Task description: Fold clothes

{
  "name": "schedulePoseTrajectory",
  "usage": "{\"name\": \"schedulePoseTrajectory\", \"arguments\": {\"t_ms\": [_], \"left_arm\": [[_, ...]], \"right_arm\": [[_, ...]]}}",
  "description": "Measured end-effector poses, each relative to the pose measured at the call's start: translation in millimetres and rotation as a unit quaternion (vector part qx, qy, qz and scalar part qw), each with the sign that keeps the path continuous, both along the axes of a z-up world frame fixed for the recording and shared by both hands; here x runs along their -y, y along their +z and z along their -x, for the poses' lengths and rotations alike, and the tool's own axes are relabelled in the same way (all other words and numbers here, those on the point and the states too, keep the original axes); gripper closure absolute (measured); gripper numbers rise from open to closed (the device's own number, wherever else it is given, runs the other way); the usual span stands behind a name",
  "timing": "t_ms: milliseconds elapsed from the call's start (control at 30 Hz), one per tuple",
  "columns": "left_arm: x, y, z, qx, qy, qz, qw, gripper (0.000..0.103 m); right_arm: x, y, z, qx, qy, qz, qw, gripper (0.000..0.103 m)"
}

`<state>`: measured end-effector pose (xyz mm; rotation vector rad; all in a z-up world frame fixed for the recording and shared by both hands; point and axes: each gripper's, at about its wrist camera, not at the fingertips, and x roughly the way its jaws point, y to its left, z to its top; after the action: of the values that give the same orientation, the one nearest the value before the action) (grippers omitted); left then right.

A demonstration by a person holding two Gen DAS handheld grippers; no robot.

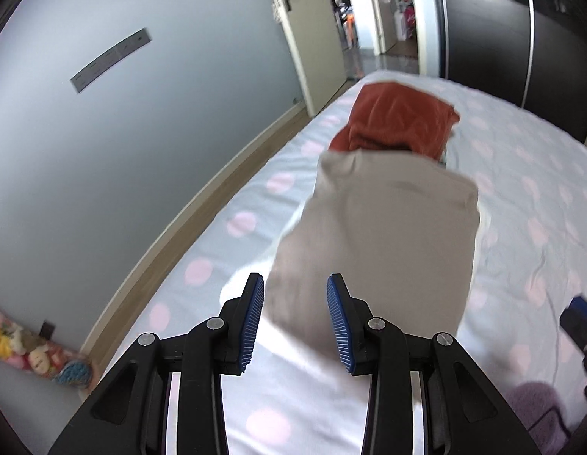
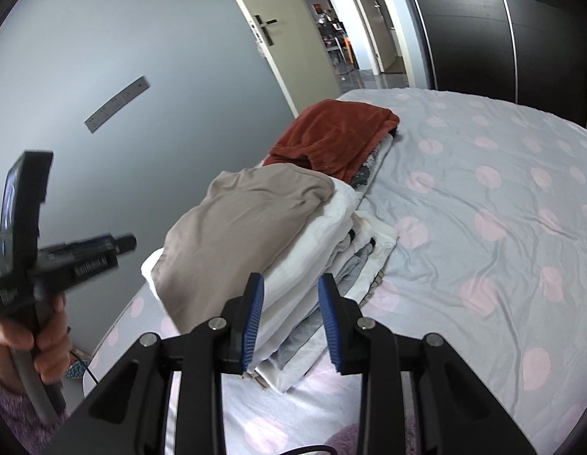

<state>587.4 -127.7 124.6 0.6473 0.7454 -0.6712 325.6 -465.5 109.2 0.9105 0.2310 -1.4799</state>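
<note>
- I'm looking at a beige garment (image 2: 240,235) lying folded on top of a stack of folded clothes (image 2: 331,265) near the bed's (image 2: 482,227) left edge; a rust garment (image 2: 331,136) is sitting on a second pile just beyond.
- The stack's long axis is running away from me, ahead of both grippers.
- My left gripper (image 1: 295,318) is hovering over the beige garment's near end, jaws wide, holding nothing.
- My right gripper (image 2: 289,322) is pointing at the stack's near right corner, jaws apart, empty.
- Left is nearer the top piece. With the top garment folded, this fits either a fold just finished or a pause between garments.
</note>
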Motion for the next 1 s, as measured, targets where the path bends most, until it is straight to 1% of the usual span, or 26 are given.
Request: {"name": "schedulePoseTrajectory", "arguments": {"t_ms": [67, 167, 233, 467, 600, 700, 833, 1000], "left_arm": [[-9, -1, 9, -0.004, 0.005, 0.007, 1.0000, 0.065], [-21, -5, 23, 0.016, 0.015, 0.016, 0.9996, 0.065], [-27, -9, 32, 0.024, 0.021, 0.016, 0.9994, 0.065], [-48, -21, 53, 0.005, 0.039, 0.024, 0.9989, 0.065], [-56, -26, 60, 0.002, 0.056, 0.029, 0.9980, 0.065], [-63, -32, 64, -0.004, 0.071, 0.032, 0.9970, 0.065], [-70, -39, 68, 0.004, 0.094, 0.035, 0.9950, 0.065], [-73, -42, 73, 0.011, 0.100, 0.035, 0.9943, 0.065]], "right_arm": [[-5, 3, -3, 0.000, 0.005, 0.003, 1.000, 0.073], [-11, 7, -9, -0.006, 0.017, 0.007, 1.000, 0.073], [-16, 9, -13, -0.010, 0.023, 0.013, 1.000, 0.072], [-24, 11, -23, -0.020, 0.035, 0.019, 0.999, 0.072], [-30, 10, -32, -0.040, 0.044, 0.024, 0.998, 0.072], [-31, 7, -37, -0.048, 0.051, 0.017, 0.997, 0.071], [-34, 1, -43, -0.063, 0.056, 0.007, 0.996, 0.071], [-35, -2, -47, -0.076, 0.058, 0.006, 0.995, 0.071]]}}
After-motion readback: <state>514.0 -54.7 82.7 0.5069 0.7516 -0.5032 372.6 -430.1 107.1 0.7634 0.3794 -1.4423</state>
